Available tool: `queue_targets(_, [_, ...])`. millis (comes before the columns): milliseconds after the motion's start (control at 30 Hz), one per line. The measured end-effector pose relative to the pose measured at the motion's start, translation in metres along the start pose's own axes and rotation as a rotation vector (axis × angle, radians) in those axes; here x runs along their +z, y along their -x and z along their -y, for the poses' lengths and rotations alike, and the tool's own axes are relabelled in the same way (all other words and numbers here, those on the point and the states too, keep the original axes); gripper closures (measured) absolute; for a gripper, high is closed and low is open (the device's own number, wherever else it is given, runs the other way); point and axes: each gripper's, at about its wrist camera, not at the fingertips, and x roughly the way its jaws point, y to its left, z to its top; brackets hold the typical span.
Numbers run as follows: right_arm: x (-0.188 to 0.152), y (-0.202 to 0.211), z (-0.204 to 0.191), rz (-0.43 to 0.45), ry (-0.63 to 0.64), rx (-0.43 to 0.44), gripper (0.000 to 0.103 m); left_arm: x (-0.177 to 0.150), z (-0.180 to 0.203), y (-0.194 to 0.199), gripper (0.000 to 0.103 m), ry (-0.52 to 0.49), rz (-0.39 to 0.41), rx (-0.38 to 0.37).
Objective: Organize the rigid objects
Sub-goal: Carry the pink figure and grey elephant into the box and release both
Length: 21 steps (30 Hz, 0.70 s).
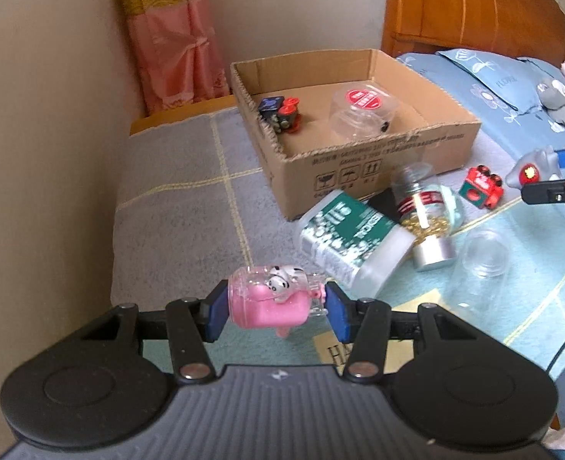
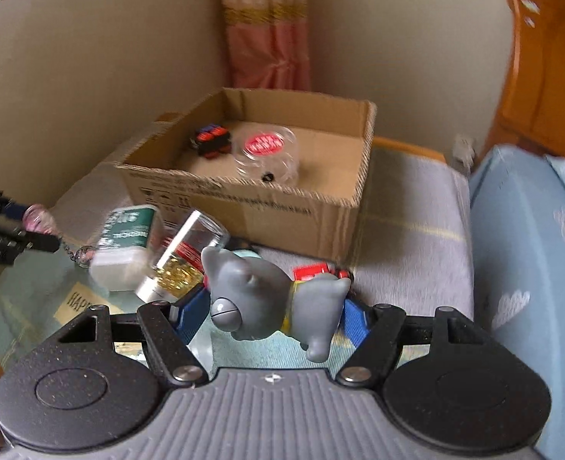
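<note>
My left gripper (image 1: 276,308) is shut on a pink and clear toy keychain (image 1: 271,301) with a small panda figure, held above the bed. It shows from the side in the right wrist view (image 2: 39,218). My right gripper (image 2: 275,310) is shut on a grey elephant toy (image 2: 271,299), also seen at the right edge of the left wrist view (image 1: 535,170). An open cardboard box (image 1: 378,161) (image 2: 244,207) holds a dark toy car (image 1: 282,113) and a clear round tub with a red label (image 1: 363,115).
Beside the box lie a green-labelled white bottle (image 1: 351,237), a clear jar of gold pins (image 1: 424,211), a red toy train (image 1: 482,186) and a clear cup (image 1: 482,260). A wall runs along the left. A wooden headboard (image 1: 474,7) and blue pillow (image 2: 531,268) are at the right.
</note>
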Motion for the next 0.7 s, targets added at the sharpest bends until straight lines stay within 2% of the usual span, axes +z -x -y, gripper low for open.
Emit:
queue_targets(367, [0.029, 0.021, 0.003, 0.018, 0.112, 0.046, 0.027, 0.049, 0.020, 0.032, 0.053, -0.056, 0.019, -0.091])
queue_targets(700, [0.060, 0.014, 0.008, 0.035, 0.146, 0.044, 0.027, 0.107, 0.033, 0.046, 0.052, -0.133, 0.116, -0.084])
